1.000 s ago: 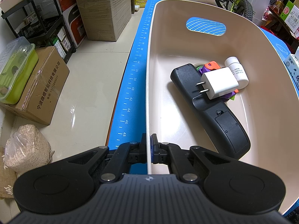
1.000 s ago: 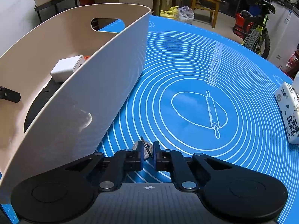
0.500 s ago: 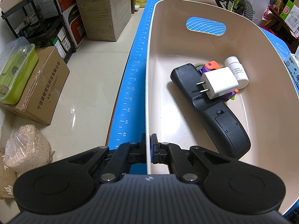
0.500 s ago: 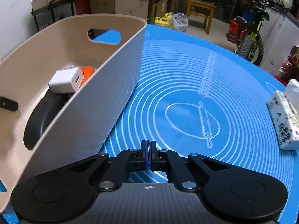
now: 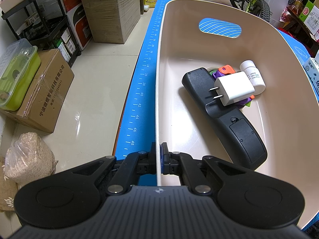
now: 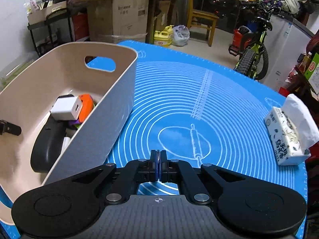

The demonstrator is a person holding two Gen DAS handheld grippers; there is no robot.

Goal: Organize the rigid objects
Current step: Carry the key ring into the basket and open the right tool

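Left gripper (image 5: 159,160) fingers clamp the bin (image 5: 199,10) rim; right gripper (image 6: 159,166) fingers pinched together, nothing visible between. Bin sits near the counter edge, so a tug could tip it and spill the charger (image 5: 234,87).

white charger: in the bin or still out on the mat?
In. The white charger lies inside the beige bin, resting on the black remote, prongs facing the left gripper, which clamps the rim.

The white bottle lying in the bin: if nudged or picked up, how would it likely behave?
The white bottle lies on its side beside the charger, and its round body suggests it would roll if pushed, though the charger and the bin wall may check it. Small and plastic-looking, it is probably light and stiff. Its smooth surface could slip in a grip.
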